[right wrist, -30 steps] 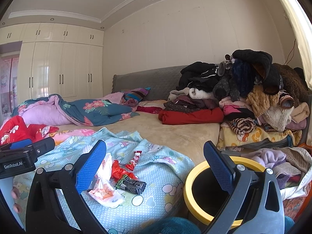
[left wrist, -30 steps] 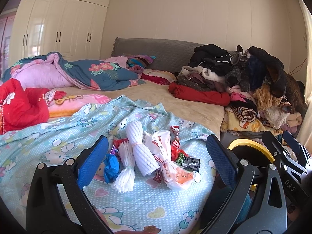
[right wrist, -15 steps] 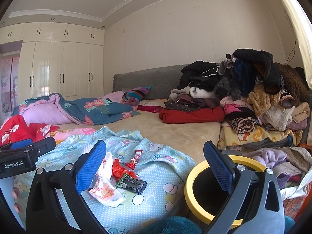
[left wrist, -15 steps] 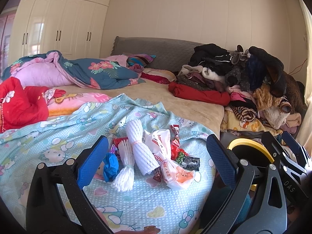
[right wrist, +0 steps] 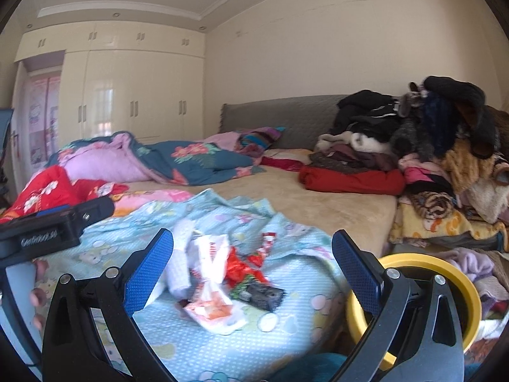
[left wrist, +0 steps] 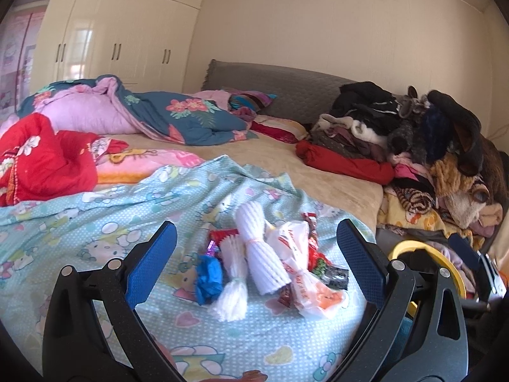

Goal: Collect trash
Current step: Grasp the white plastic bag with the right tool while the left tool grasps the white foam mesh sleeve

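A heap of trash lies on the light-blue cartoon sheet (left wrist: 95,216) at the bed's near corner: two white foam net sleeves (left wrist: 259,251), a crumpled blue scrap (left wrist: 208,277), a white-and-orange plastic bag (left wrist: 305,273), red wrappers (left wrist: 315,258) and a dark packet (left wrist: 335,275). The bag (right wrist: 211,296), red wrappers (right wrist: 240,264) and dark packet (right wrist: 265,294) also show in the right wrist view. My left gripper (left wrist: 254,264) is open, just short of the heap. My right gripper (right wrist: 253,270) is open, facing the same heap. A yellow-rimmed bin (right wrist: 464,283) stands on the floor at the right.
A tall pile of folded clothes (left wrist: 429,146) fills the bed's right side. Quilts (left wrist: 152,117) and a red blanket (left wrist: 44,159) lie at the left. A grey headboard (left wrist: 286,86) and white wardrobes (left wrist: 121,51) stand behind. The left gripper's body (right wrist: 47,232) shows in the right wrist view.
The right gripper has swung left, so the trash heap now sits between its fingers. The left gripper has shifted only slightly.
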The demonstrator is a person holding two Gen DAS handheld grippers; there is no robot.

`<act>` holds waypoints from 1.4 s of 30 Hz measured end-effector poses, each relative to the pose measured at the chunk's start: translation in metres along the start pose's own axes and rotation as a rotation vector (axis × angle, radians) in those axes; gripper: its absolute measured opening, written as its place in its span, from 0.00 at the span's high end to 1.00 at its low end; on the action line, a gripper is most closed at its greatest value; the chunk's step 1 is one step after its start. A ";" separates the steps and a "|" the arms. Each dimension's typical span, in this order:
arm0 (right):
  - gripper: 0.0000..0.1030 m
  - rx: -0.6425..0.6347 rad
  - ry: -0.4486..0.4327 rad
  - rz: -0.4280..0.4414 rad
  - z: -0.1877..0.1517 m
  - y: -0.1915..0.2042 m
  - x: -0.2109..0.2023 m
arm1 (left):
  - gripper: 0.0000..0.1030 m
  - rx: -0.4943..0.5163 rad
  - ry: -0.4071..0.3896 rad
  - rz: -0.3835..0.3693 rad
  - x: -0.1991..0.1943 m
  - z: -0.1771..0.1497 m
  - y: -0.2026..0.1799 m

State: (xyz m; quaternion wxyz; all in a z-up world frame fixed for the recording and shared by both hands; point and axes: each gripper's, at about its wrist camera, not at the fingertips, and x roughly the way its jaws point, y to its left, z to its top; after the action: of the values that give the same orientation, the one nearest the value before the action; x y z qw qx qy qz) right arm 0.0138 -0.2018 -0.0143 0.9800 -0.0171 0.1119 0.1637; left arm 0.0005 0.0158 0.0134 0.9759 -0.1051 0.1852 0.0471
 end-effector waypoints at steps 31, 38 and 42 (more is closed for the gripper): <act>0.06 0.062 0.440 0.112 -0.032 0.002 0.110 | 0.11 -0.111 0.252 -0.048 0.138 0.026 0.043; 0.21 0.036 0.592 0.146 -0.048 0.014 0.134 | 0.24 -0.143 0.388 -0.071 0.184 0.011 0.033; 0.31 0.039 0.661 0.164 -0.059 0.018 0.145 | 0.35 -0.209 0.444 -0.093 0.201 0.006 0.040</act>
State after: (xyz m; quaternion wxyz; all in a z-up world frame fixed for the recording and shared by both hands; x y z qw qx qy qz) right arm 0.1292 -0.1432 -0.1042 0.8746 -0.0416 0.4274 0.2253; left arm 0.1838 0.0668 -0.0638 0.8961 -0.2217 0.3844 -0.0032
